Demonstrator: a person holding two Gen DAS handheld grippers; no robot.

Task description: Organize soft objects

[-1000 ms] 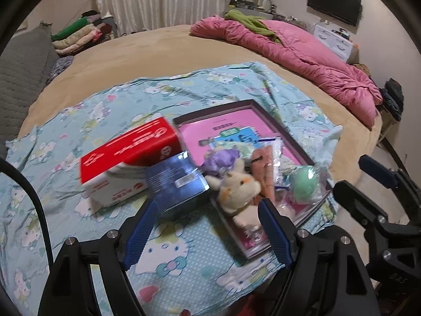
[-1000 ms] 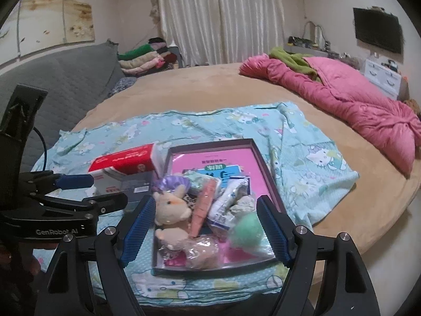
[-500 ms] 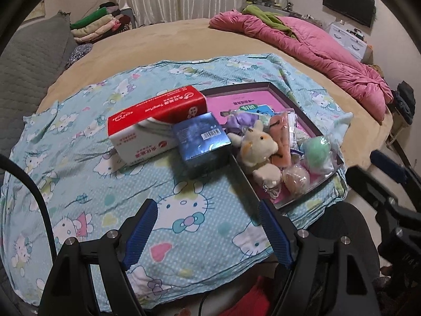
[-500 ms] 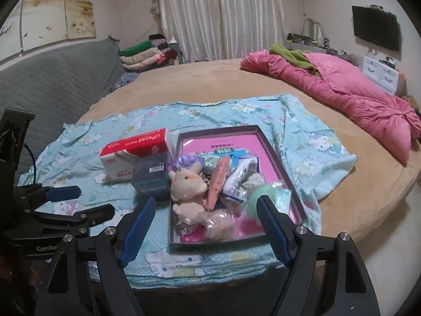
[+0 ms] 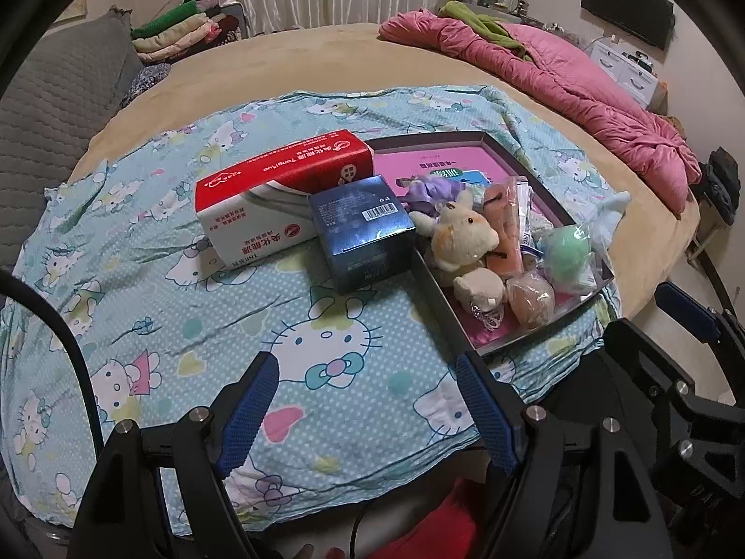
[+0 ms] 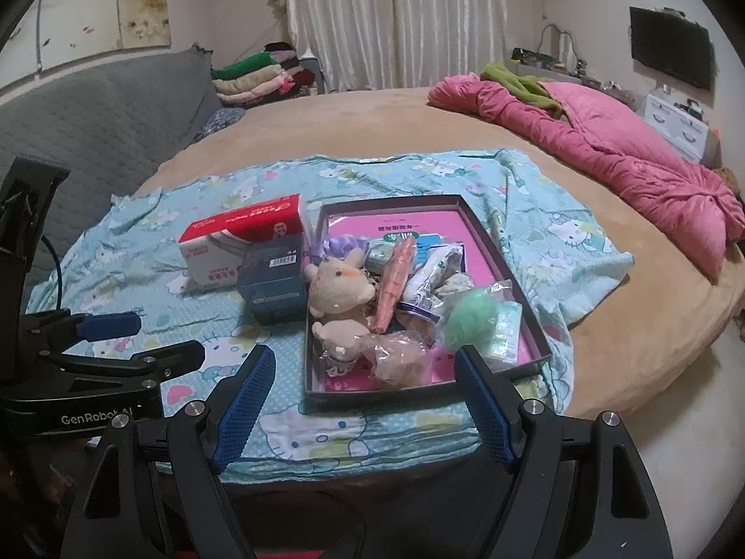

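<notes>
Carrot toy [image 6: 393, 284] lies lengthwise, perhaps tip-down.

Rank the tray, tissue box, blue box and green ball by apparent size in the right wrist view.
1. tray
2. tissue box
3. blue box, though it sits nearer the camera
4. green ball
</notes>
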